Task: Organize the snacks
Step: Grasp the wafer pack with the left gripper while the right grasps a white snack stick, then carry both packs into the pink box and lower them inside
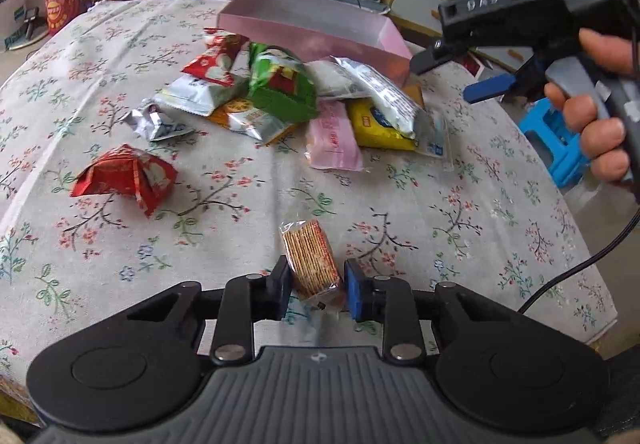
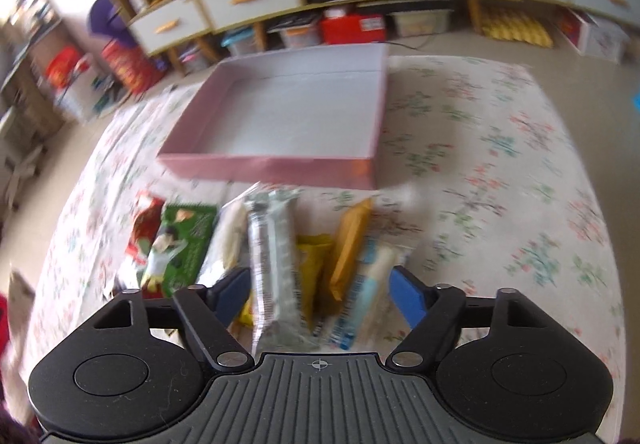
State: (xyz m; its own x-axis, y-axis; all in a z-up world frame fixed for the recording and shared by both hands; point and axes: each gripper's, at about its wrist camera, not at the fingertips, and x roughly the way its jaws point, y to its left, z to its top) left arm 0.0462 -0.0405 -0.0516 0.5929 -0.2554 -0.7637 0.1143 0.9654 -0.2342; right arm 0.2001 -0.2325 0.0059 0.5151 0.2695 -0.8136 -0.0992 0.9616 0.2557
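Note:
My left gripper (image 1: 317,290) is shut on a clear pack of square crackers (image 1: 312,258), held above the floral tablecloth. A pile of snack packs (image 1: 288,96) lies further back: green, silver, yellow, pink and red ones. A red pack (image 1: 126,174) lies apart at the left. An empty pink box (image 1: 316,26) stands behind the pile. My right gripper (image 1: 456,76) hovers over the pile's right side. In the right wrist view it (image 2: 320,296) is open above a silver pack (image 2: 276,264), a yellow pack (image 2: 312,264) and a light blue pack (image 2: 368,284), with the pink box (image 2: 280,166) beyond.
The table (image 1: 460,228) is covered by a floral cloth. Its right edge drops to the floor, where a blue object (image 1: 554,144) stands. Shelves with white drawers (image 2: 248,0) and storage bins line the far wall. A black cable (image 1: 580,264) hangs at the right.

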